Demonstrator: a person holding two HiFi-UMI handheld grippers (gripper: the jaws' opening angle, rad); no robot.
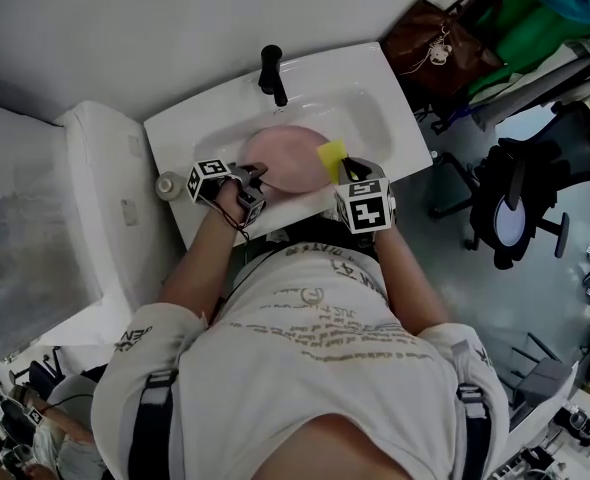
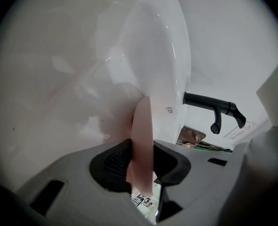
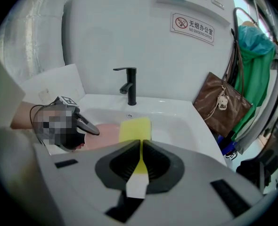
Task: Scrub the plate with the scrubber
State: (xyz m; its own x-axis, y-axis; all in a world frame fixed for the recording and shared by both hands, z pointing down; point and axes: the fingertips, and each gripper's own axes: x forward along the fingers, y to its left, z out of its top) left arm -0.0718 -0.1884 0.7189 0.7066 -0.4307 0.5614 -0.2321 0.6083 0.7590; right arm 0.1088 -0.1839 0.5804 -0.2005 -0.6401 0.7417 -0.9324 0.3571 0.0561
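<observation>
A pink plate (image 1: pixel 285 153) lies in the white sink (image 1: pixel 375 78). My left gripper (image 1: pixel 255 178) is at the plate's left rim. In the left gripper view the plate (image 2: pixel 141 126) stands edge-on between the jaws of the left gripper (image 2: pixel 143 166), with a thin gap beside the right pad; the grip looks loose. My right gripper (image 1: pixel 347 173) is shut on a yellow scrubber (image 1: pixel 332 158) over the plate's right edge. In the right gripper view the scrubber (image 3: pixel 135 129) sticks out past the right gripper (image 3: pixel 140 149) toward the plate (image 3: pixel 106 133).
A black faucet (image 1: pixel 272 73) stands at the back of the sink, near the wall. A small round tin (image 1: pixel 165 184) sits on the counter's left. A brown bag (image 1: pixel 430 43) and green cloth (image 3: pixel 254 65) hang at the right. An office chair (image 1: pixel 515 208) stands on the floor.
</observation>
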